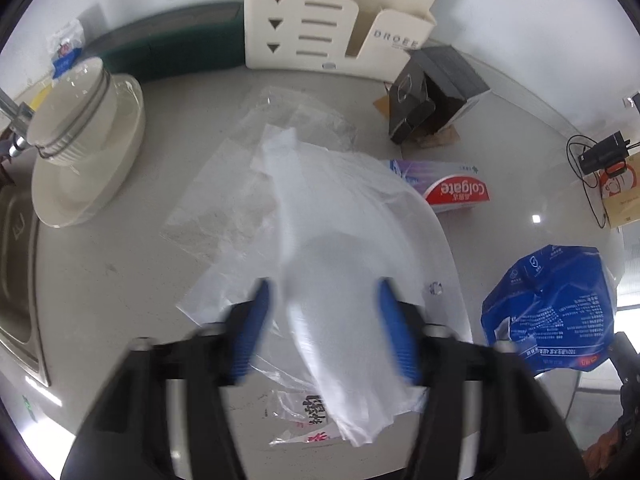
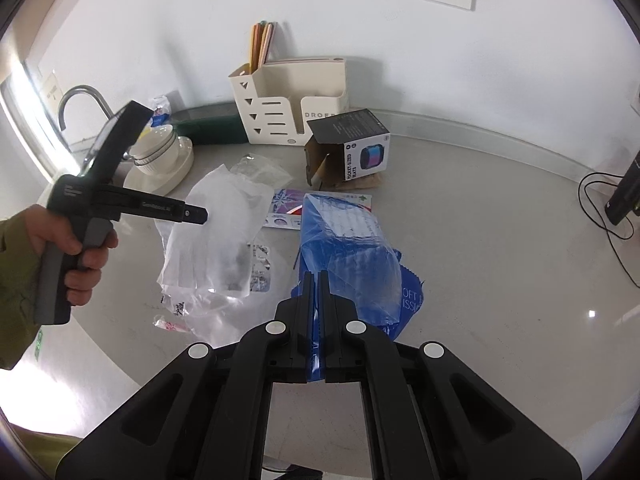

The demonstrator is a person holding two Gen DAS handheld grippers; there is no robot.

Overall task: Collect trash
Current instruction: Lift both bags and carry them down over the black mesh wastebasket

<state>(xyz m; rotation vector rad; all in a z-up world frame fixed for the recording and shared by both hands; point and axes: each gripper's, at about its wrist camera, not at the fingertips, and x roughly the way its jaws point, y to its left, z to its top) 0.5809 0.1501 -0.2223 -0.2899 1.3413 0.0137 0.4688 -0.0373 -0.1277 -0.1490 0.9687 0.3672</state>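
My left gripper (image 1: 324,292) is open, its blue pads (image 1: 256,320) on either side of a white plastic bag (image 1: 336,240) that hangs loose between them. Clear plastic wrappers (image 1: 224,200) lie under it on the grey counter. My right gripper (image 2: 317,280) is shut on a blue plastic package (image 2: 348,248) and holds it above the counter; the package also shows in the left wrist view (image 1: 552,304). The right wrist view shows the left gripper's body (image 2: 120,204) over the white bag (image 2: 216,232). A Colgate box (image 1: 448,188) lies flat behind the bags.
A cream organizer (image 2: 288,104) stands against the wall. An open black speaker box (image 2: 352,148) lies beside it. Stacked bowls and a plate (image 1: 84,140) sit by the sink (image 1: 16,264) at left. Cables and a black device (image 2: 624,196) are at right.
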